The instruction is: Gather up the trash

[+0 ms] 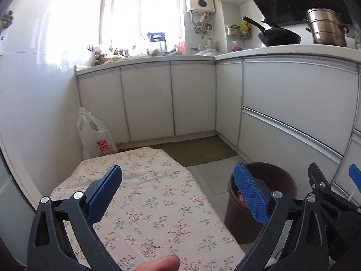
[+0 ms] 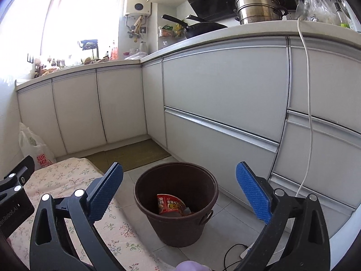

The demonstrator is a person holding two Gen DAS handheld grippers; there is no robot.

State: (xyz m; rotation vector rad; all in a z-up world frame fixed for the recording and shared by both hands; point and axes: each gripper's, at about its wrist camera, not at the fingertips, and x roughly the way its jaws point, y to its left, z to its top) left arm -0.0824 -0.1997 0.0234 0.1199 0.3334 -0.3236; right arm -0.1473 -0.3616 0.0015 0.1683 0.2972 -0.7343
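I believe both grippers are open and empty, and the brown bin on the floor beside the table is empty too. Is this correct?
Not quite. The brown bin is not empty: the right wrist view shows a red instant-noodle cup lying inside it. The rest holds: the left gripper and the right gripper are both open with nothing between their fingers, and the bin stands on the floor beside the table.

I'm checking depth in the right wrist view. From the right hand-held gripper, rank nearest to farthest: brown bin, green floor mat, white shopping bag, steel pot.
1. Brown bin: on the floor just ahead of the open right hand-held gripper, between its fingers.
2. Green floor mat: beyond the bin, by the cabinets.
3. White shopping bag: far left corner.
4. Steel pot: up on the counter, right.
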